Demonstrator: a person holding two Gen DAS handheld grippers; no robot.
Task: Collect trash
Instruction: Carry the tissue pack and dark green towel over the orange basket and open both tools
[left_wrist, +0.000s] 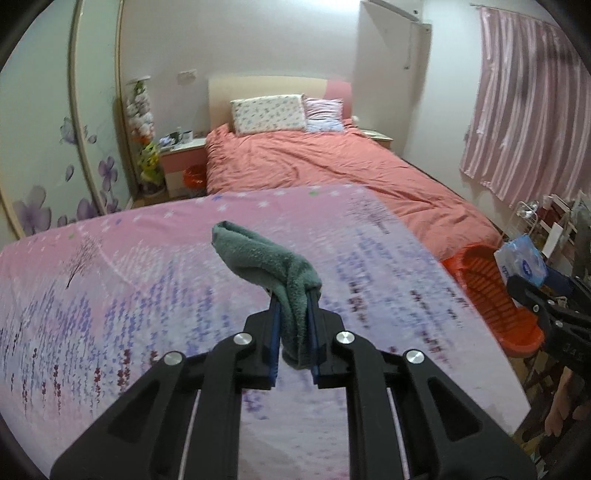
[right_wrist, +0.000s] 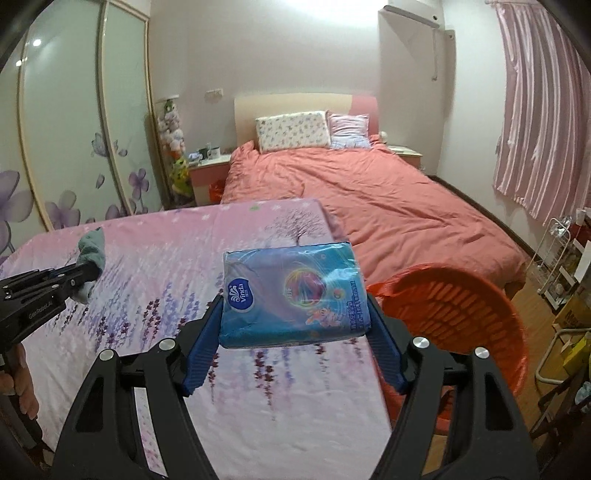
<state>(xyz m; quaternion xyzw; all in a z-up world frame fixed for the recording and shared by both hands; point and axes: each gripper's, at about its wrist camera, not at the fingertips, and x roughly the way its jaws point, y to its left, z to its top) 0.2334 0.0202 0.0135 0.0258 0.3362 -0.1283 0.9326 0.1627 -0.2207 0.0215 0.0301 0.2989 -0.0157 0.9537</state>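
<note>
My left gripper is shut on a dark green cloth and holds it above the pink flowered table cover. The cloth droops over the fingertips. My right gripper is shut on a blue tissue pack and holds it over the table's right edge, next to the orange basket. The left gripper and the cloth also show at the left of the right wrist view. The basket and the pack show at the right of the left wrist view.
A bed with a salmon quilt lies beyond the table. A nightstand with cups stands left of it. Wardrobe doors are on the left, pink curtains on the right. A wire rack and boxes stand at the far right.
</note>
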